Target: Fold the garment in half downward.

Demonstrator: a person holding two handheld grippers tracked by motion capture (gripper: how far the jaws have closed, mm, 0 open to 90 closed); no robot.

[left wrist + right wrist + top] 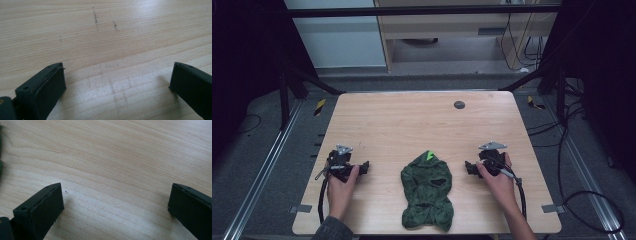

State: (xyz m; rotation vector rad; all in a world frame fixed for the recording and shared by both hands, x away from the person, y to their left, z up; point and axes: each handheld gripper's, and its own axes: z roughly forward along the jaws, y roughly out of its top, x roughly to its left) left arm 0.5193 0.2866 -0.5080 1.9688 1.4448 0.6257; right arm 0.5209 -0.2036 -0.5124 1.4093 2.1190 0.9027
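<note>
So the biggest thing here is the light wood counter [412,125], grain running sideways, with a small dark round disc [459,105] set into it near the far edge. Around it there's grey floor with a bunch of black cables [582,200] snaking off on the right side.

On the counter, close to the near edge and pretty much centered between the two hands, lies a dark green hooded garment [427,192]. It's spread flat but rumpled, hood end pointing away from the person, with a little bright green tag [430,155] at the tip. Nothing is touching it.

The left tongs [362,167] sit low over the counter off to the garment's left, the hand wrapped round the body, tips pointing inward toward the cloth but well apart from it. In the left gripper view the two black jaws are spread wide with just bare wood and some faint scuff marks [95,17] between them.

The right tongs [470,167] mirror that on the other side, near the garment but not on it. The jaws are also spread wide over bare wood, and a sliver of green cloth peeks in at that view's left edge.
</note>
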